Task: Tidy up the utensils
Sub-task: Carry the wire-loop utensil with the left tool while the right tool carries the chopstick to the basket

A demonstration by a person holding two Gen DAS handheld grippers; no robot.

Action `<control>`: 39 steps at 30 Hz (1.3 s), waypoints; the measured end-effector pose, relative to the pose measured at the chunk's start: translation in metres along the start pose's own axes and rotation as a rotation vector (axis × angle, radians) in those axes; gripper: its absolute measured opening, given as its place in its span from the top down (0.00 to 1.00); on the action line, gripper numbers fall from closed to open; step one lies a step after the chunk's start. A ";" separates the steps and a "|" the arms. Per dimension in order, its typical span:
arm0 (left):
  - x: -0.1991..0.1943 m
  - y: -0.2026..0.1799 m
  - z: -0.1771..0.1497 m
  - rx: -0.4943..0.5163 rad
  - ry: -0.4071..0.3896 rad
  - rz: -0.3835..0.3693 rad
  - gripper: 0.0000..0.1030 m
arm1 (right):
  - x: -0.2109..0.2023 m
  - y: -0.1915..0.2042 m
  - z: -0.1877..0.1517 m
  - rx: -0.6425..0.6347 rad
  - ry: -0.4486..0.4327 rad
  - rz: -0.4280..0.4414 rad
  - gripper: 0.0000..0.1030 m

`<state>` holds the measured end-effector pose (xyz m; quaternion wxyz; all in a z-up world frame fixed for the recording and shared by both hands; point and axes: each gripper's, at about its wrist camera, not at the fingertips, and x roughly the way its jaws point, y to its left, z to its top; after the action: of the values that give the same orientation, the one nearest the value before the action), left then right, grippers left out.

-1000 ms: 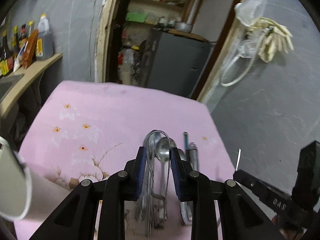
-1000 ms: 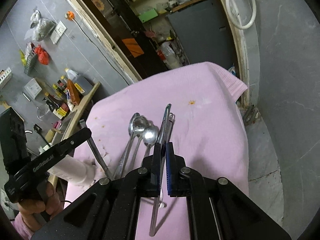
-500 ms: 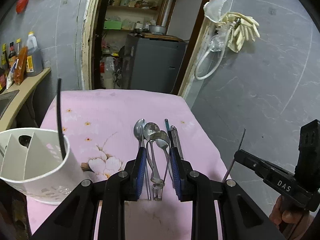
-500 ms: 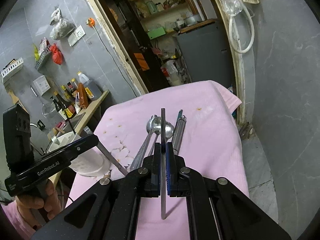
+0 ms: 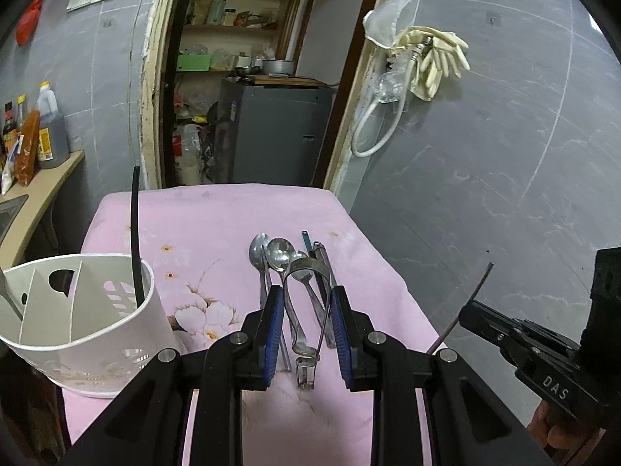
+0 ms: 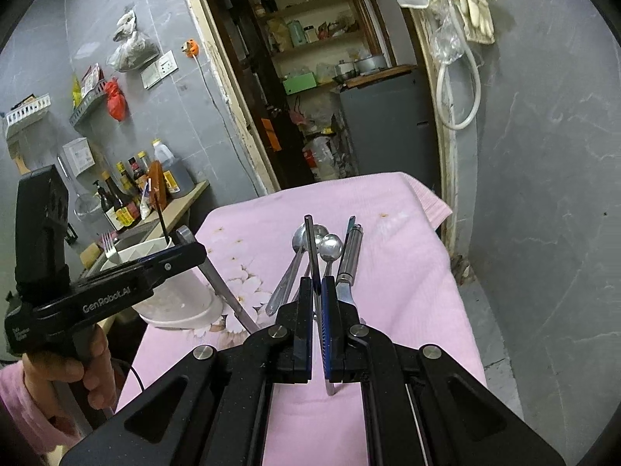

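Note:
My left gripper (image 5: 306, 312) is shut on metal tongs (image 5: 306, 272) and holds them above the pink cloth (image 5: 217, 225). My right gripper (image 6: 317, 303) is shut on a thin dark chopstick (image 6: 310, 248), held upright; it also shows in the left wrist view (image 5: 462, 310). Spoons (image 5: 277, 256) and a steel-handled peeler (image 5: 322, 256) lie side by side on the cloth. A white divided utensil holder (image 5: 77, 310) stands at the left with a black chopstick (image 5: 135, 233) and a fork (image 6: 108, 244) in it.
A counter (image 6: 174, 206) with sauce bottles runs along the left wall. An open doorway with a grey cabinet (image 5: 271, 132) lies behind the table. Rubber gloves and a hose (image 5: 431, 62) hang on the right wall. The cloth's right edge drops to a grey floor.
Both grippers have risen and pulled back from the utensils. The tongs and the chopstick came up off the cloth with them. The white holder has come fully into the left view.

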<state>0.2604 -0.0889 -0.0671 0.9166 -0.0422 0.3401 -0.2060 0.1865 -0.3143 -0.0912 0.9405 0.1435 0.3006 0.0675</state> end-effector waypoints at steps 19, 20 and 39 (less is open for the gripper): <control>-0.070 0.026 0.014 -0.016 -0.111 -0.035 0.77 | -0.040 0.059 0.044 -0.069 -0.111 0.037 0.97; -0.078 0.028 0.017 -0.024 -0.125 -0.034 0.77 | -0.042 0.064 0.049 -0.075 -0.121 0.048 0.97; -0.190 0.148 0.068 -0.148 -0.354 0.225 0.77 | 0.010 0.194 0.113 -0.228 -0.274 0.337 0.97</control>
<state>0.2252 0.1191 0.0678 0.9736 -0.1068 0.1906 -0.0661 0.2532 -0.1535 0.0513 0.9580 0.0924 0.1327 0.2367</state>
